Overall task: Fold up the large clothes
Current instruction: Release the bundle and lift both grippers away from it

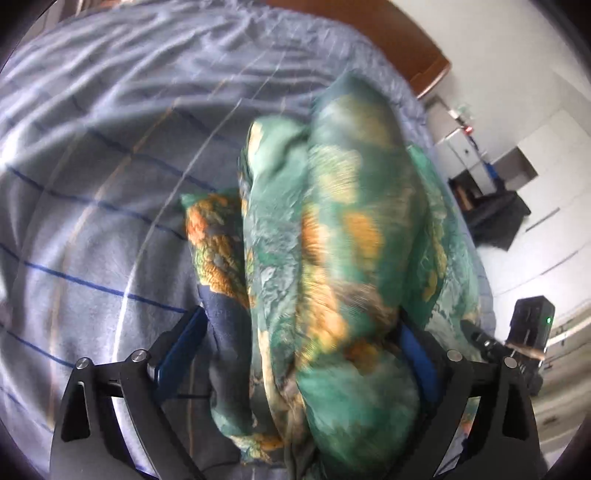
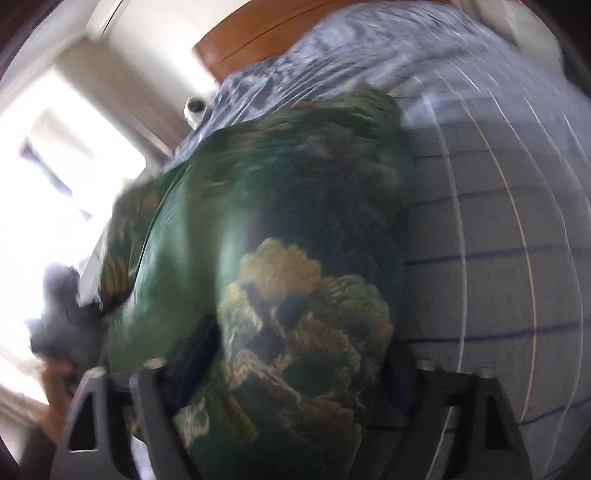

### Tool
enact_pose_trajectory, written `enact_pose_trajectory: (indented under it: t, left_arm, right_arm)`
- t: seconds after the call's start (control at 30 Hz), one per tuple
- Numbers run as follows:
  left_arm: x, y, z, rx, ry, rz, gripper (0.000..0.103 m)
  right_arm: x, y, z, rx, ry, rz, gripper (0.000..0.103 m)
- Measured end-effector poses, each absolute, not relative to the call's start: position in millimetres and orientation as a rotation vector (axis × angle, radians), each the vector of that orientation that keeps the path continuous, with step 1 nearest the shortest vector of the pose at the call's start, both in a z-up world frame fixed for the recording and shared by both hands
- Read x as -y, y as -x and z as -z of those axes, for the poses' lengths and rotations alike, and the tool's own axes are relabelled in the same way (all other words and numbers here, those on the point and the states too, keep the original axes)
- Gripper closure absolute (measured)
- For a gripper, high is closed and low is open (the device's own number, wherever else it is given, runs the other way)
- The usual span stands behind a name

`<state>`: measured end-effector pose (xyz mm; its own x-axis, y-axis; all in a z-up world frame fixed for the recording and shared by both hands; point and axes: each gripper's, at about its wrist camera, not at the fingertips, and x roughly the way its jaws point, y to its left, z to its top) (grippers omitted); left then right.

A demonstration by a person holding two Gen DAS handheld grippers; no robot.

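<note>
A green garment with orange and cream flower print (image 1: pixel 332 229) lies bunched in a thick roll on the blue-grey checked bedsheet (image 1: pixel 92 206). My left gripper (image 1: pixel 301 317) stands wide open astride the roll's near end; a strip of sheet shows between its left finger (image 1: pixel 181 347) and a dark navy fold. At the far right of this view is the right gripper's black body (image 1: pixel 524 332). In the blurred right wrist view the same garment (image 2: pixel 280 258) fills the span of my right gripper (image 2: pixel 303 339), whose jaws stand wide. The left gripper (image 2: pixel 59 325) and a hand (image 2: pixel 55 391) show at the left edge.
A wooden headboard (image 1: pixel 388 29) (image 2: pixel 251 33) runs along the bed's far side. White cabinets and a dark mat (image 1: pixel 495 218) stand on the floor beyond the bed's right edge. A bright window (image 2: pixel 48 177) and a small white round object (image 2: pixel 195 107) show in the right wrist view.
</note>
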<state>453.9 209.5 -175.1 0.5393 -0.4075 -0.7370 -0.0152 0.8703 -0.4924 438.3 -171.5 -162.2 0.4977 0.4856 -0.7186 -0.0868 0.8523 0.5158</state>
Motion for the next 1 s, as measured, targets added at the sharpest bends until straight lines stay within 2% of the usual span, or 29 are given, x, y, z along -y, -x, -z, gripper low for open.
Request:
enact_pose_trajectory:
  t: [0.17,0.3,0.53,0.7,1.0]
  left_arm:
    - [-202,-402,119,-0.806,0.261,0.167,0.006]
    - [-179,-344,82,-0.66,0.075,0.04,0.001]
    - [-124,-281,63,-0.511,-0.227,-0.181,0.0]
    - [-97,-227,51,-0.484,-0.199,-0.191,0.0]
    - [-78,-187,49,-0.551,-0.099,-0.227,0.0]
  right_arm:
    - [179,-419,135,-0.941,-0.381,-0.336,0.01]
    - [173,-379,86,-0.813,-0.192,-0.281,0.01]
    - [163,-301,21,-0.6,0.014,-0.218,0.01]
    - [156,-232,-9,-0.479,0.077,-0.18,0.01]
    - [153,-184,-5,-0.564,0.069,-0.088,0.01]
